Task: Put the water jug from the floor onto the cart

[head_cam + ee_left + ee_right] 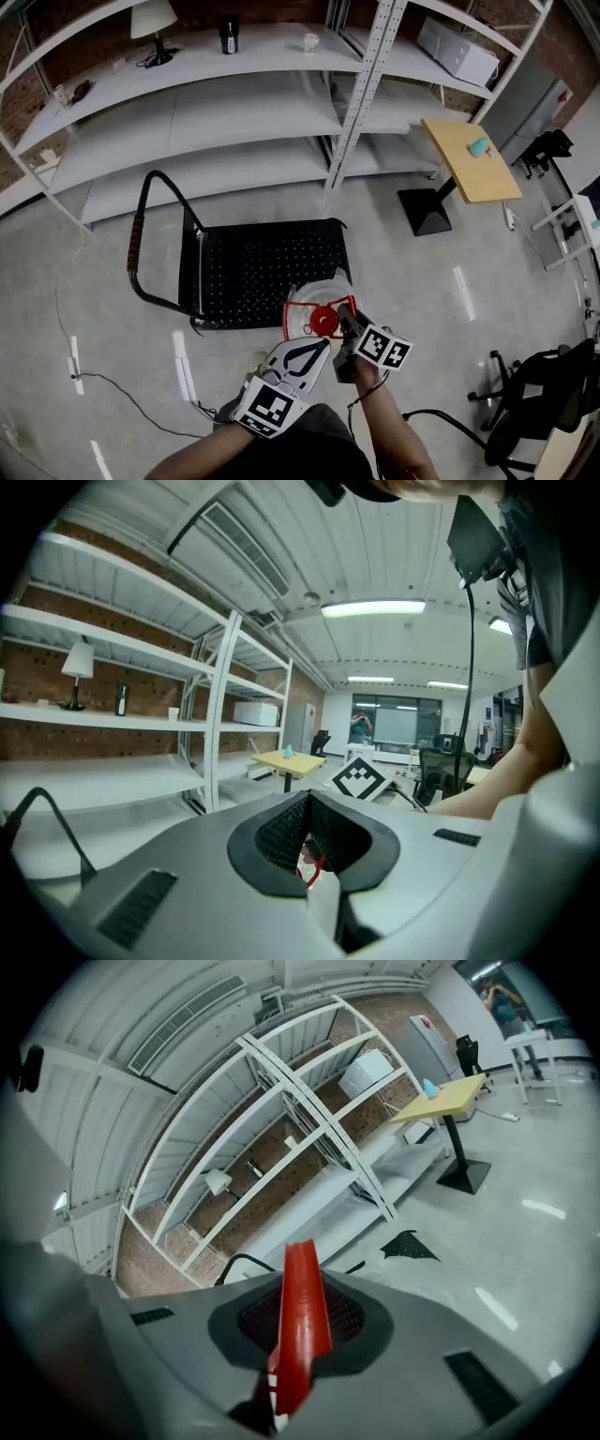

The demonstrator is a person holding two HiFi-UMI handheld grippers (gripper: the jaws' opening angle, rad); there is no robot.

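The water jug (pixel 317 287) is a clear plastic bottle with a red cap and a red carrying handle (pixel 302 306). It hangs over the near right edge of the black flat cart (pixel 253 267). My right gripper (pixel 349 328) is shut on the handle's right side, and the red strip (pixel 302 1321) stands up between its pads. My left gripper (pixel 323 344) comes in from below left with its tips shut at the handle's near edge. A sliver of red handle (pixel 316 871) shows in the gap between its pads. Both grippers hide most of the jug's body.
The cart's black push bar (pixel 139 239) rises on its left side. White shelving (pixel 234 103) runs behind the cart. A yellow-topped table (pixel 469 159) stands to the right, an office chair (pixel 544 394) at the lower right. A cable (pixel 112 384) lies on the floor at the left.
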